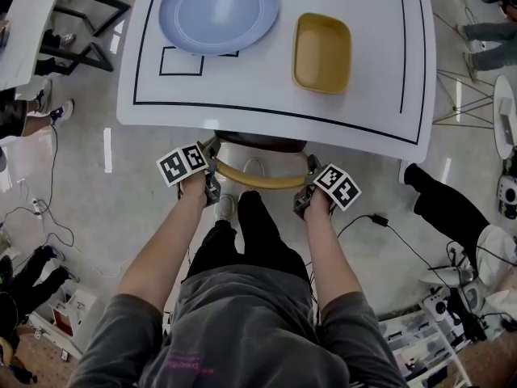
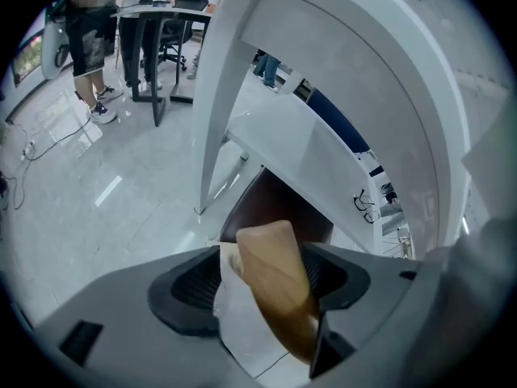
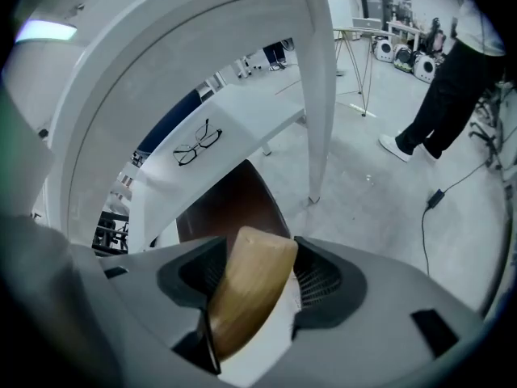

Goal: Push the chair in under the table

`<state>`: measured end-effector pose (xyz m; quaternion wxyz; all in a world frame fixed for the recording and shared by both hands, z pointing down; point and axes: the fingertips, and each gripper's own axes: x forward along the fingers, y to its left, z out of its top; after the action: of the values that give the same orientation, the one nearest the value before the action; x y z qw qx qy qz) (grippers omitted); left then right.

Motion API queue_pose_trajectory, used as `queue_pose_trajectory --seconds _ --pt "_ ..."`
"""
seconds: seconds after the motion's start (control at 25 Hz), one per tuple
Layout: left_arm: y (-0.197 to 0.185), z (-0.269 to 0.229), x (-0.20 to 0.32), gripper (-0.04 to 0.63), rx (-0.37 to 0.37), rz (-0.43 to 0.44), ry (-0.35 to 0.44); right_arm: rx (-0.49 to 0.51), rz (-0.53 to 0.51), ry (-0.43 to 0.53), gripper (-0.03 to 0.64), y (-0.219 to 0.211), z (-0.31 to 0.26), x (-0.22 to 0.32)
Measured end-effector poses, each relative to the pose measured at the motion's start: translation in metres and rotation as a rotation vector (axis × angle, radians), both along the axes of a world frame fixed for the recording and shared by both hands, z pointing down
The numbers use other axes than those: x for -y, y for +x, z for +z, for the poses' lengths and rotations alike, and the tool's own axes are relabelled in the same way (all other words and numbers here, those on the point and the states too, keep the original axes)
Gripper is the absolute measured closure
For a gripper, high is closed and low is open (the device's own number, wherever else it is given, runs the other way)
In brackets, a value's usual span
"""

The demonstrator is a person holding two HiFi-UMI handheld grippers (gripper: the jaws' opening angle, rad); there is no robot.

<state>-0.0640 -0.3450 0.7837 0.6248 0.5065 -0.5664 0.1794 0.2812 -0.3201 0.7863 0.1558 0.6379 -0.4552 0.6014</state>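
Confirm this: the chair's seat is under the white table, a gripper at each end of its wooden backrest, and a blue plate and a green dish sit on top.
The dish is yellow, not green; the head view shows it. Otherwise right: seat under the white table, left gripper and right gripper at the ends of the backrest, blue plate on top.

Both forearms are extended forward behind the fingers. The left gripper [image 1: 213,153] and the right gripper [image 1: 310,172] are pointed steeply downward, with their jaws held wide apart.
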Motion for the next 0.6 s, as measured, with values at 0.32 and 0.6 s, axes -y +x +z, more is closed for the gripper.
queue_pose_trajectory --seconds 0.32,0.6 --pt "0.000 -0.025 -0.010 0.287 -0.025 0.054 0.083 -0.011 0.000 0.101 0.376 -0.004 -0.035 -0.014" --pt "-0.004 -0.071 -0.034 0.295 -0.068 0.159 0.203 -0.009 -0.043 0.236 0.377 -0.028 -0.082 -0.047"
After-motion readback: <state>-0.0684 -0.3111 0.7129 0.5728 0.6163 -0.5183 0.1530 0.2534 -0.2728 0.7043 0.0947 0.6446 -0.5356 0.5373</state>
